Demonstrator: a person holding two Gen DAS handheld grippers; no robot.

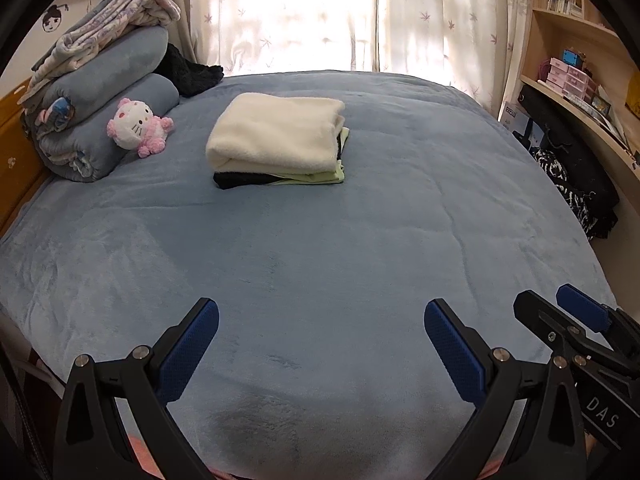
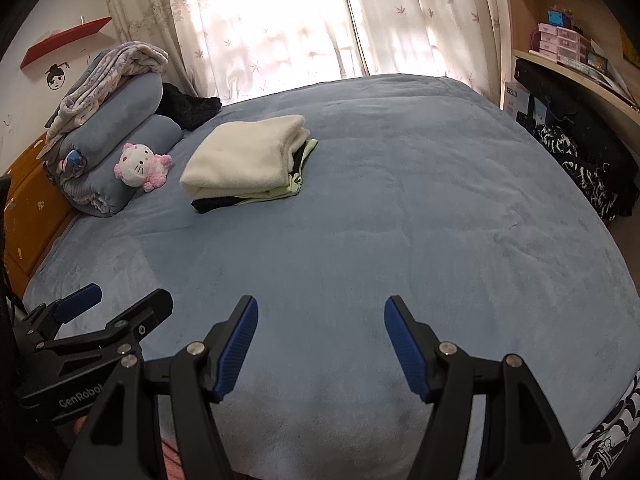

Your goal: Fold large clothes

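The left tool (image 1: pixel 321 344) and right tool (image 2: pixel 321 346) both hover spread wide with nothing between their fingers, low in frame over the blue bed (image 1: pixel 360 240). A folded clothes stack (image 1: pixel 276 140), cream fleece on top, lies upper centre. The shelf (image 1: pixel 576 84) at upper right holds pink boxes (image 1: pixel 568 76).

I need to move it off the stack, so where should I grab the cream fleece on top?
Grip the cream fleece at its rounded folded edge nearest the grippers, coming in low from the near side. That edge is thick and closed, while the layers open toward the right, so a grip there would probably keep the fold together.
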